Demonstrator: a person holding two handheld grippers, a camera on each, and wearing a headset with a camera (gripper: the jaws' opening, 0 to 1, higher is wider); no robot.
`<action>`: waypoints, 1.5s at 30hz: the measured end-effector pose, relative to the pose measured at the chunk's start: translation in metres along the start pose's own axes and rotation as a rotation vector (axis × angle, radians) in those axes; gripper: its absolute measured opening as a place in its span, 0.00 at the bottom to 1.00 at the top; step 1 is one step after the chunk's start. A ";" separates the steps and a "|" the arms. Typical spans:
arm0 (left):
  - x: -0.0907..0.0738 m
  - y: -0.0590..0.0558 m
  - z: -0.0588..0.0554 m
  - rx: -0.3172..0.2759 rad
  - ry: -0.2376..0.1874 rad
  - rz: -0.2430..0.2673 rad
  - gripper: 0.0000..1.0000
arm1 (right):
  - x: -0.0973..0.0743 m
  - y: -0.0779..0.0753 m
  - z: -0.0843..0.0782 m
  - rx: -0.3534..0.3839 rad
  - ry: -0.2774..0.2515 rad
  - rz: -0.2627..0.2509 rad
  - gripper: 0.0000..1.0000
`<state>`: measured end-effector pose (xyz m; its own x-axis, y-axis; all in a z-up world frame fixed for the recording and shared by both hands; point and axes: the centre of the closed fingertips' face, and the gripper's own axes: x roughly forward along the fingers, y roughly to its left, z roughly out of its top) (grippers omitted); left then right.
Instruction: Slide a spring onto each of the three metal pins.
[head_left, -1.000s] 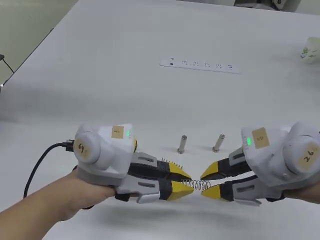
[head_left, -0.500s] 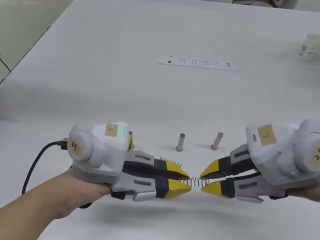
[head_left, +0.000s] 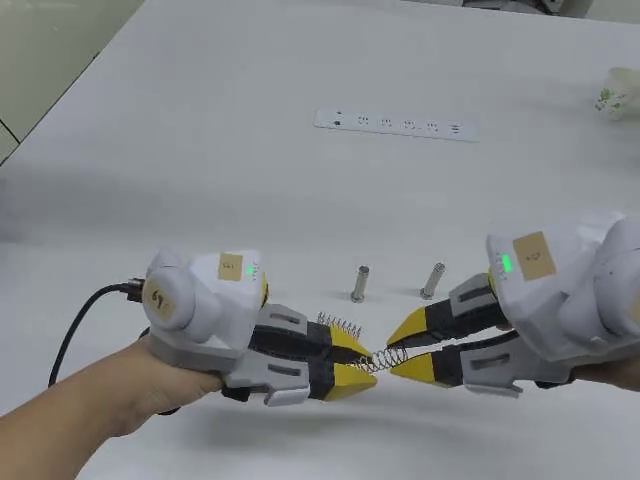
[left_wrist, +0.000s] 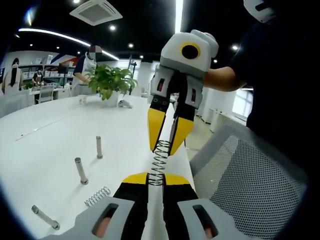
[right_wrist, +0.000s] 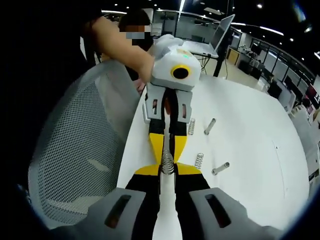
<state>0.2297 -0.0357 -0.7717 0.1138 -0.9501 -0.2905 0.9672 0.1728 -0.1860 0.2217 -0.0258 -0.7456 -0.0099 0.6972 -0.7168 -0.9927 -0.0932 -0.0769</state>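
Item: spring (head_left: 379, 359), lower centre of the head view, off the desk (head_left: 250, 180).
Left claw (head_left: 352, 366): clamped on one end.
Right claw (head_left: 398, 352): narrow on the other end.
Pins (head_left: 361, 284): mid-frame, two upright, bare.
Step, judged: readying the spring for threading.
Next: one claw releases and the bore lines up over a pin.

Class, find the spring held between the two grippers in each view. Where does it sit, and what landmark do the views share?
Head view: spring low centre, between left gripper and right gripper.
Left gripper view: spring at centre, rising from the bottom jaws.
Right gripper view: spring at centre, just above the bottom jaws.
Landmark: pin, behind the spring; left of it; right of it.
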 end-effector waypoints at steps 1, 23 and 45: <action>-0.001 0.000 0.000 -0.001 -0.002 0.003 0.02 | 0.001 0.000 0.005 0.006 -0.019 0.000 0.07; 0.002 0.001 0.000 0.019 0.030 0.015 0.02 | 0.018 -0.001 0.028 0.017 -0.074 0.020 0.06; -0.004 0.008 0.006 -0.023 -0.008 0.072 0.07 | 0.013 -0.004 0.026 -0.009 -0.025 0.002 0.06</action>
<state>0.2386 -0.0317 -0.7667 0.1844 -0.9370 -0.2967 0.9511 0.2463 -0.1865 0.2227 0.0016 -0.7367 -0.0147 0.7144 -0.6995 -0.9915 -0.1009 -0.0822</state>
